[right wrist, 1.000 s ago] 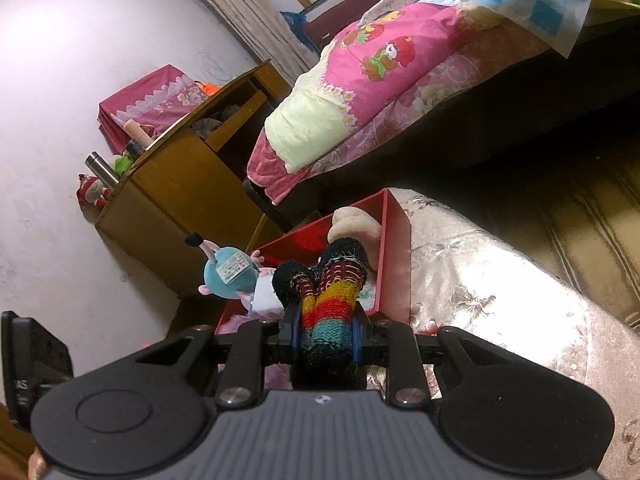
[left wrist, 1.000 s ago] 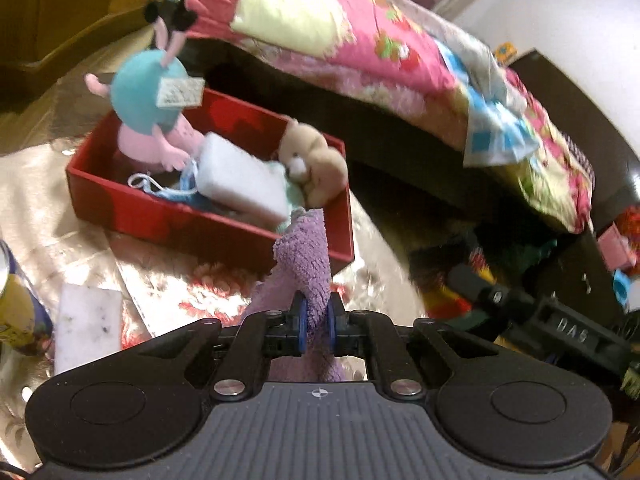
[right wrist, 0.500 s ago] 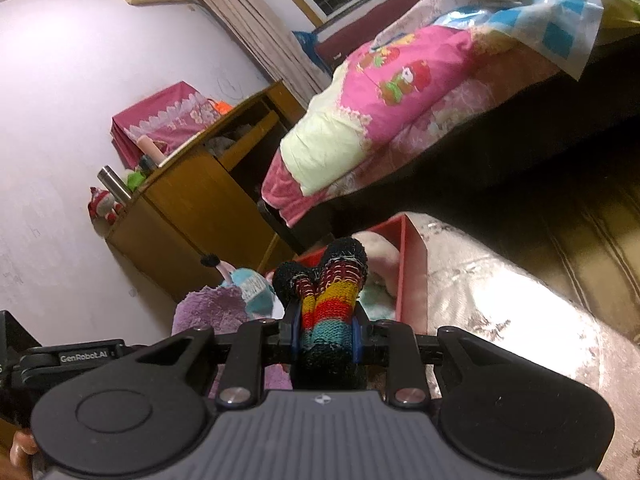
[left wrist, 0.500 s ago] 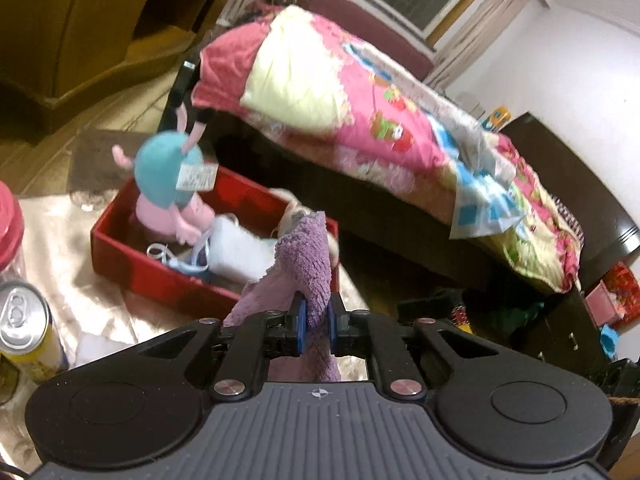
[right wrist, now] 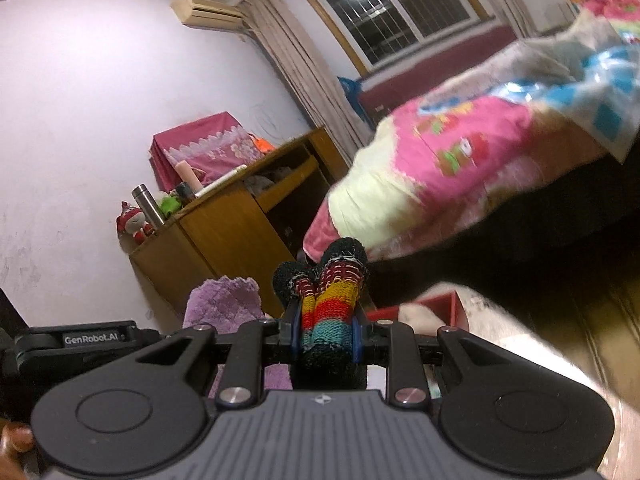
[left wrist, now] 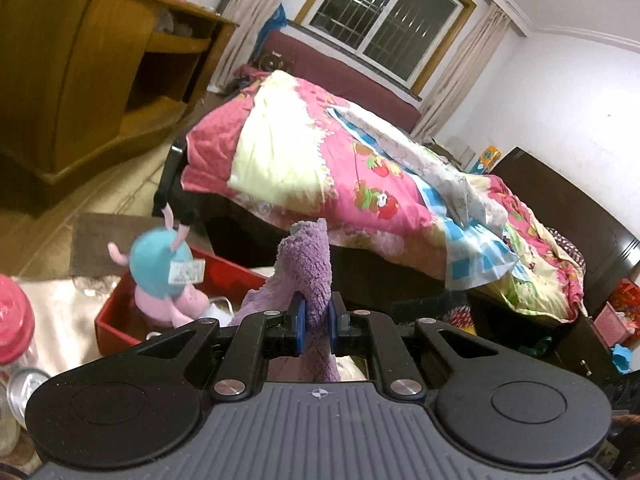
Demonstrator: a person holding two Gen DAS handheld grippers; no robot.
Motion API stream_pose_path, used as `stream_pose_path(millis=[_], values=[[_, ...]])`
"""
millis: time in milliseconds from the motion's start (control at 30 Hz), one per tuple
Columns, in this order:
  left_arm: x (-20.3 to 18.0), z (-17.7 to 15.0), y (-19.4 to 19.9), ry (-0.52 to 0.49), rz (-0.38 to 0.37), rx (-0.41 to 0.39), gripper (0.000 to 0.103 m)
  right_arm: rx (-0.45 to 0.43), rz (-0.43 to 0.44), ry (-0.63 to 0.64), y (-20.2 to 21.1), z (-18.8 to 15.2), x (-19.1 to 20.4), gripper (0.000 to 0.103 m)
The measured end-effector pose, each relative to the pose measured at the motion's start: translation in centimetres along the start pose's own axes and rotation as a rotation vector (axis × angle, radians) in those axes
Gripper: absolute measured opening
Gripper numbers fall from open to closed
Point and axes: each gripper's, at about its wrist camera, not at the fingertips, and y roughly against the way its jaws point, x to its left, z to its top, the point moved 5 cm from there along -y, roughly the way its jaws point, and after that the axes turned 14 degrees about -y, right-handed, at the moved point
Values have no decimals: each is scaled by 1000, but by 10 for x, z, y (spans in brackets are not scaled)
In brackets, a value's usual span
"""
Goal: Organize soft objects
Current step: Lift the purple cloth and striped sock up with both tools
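Observation:
My left gripper point(left wrist: 315, 322) is shut on a purple fluffy cloth point(left wrist: 308, 268) and holds it up above the red box point(left wrist: 116, 312). The box holds a teal-and-pink plush toy point(left wrist: 164, 276) and other soft items, mostly hidden by the gripper. My right gripper point(right wrist: 325, 330) is shut on a rainbow-striped knitted sock point(right wrist: 326, 292) with black toes, held up in the air. In the right wrist view the purple cloth point(right wrist: 222, 306) and the left gripper's body show at the left, and a corner of the red box point(right wrist: 444, 306) shows below.
A pink-lidded jar point(left wrist: 16, 320) and a can point(left wrist: 20, 392) stand at the left on the shiny cloth-covered table point(right wrist: 520, 344). A bed with pink bedding point(left wrist: 360, 176) lies behind the box. A wooden cabinet point(left wrist: 92, 80) stands at the far left.
Both grippers have risen and tilted up, still holding the cloth and the sock. The red box has dropped lower in both views, and the window has come into view.

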Motion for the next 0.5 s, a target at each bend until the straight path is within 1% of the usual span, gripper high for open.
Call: stream_pose_path(millis=[133,267,500], values=[[2,7,-5,-15,24,-11,8,-36,1,57,-6,6,12,0],[0,16,-13,-43,43,-23,8,-37,9,78,-19,9,19,0],[1,30,-35,-72,63,-38,9,-54,-3,127,-39,17,24,0]])
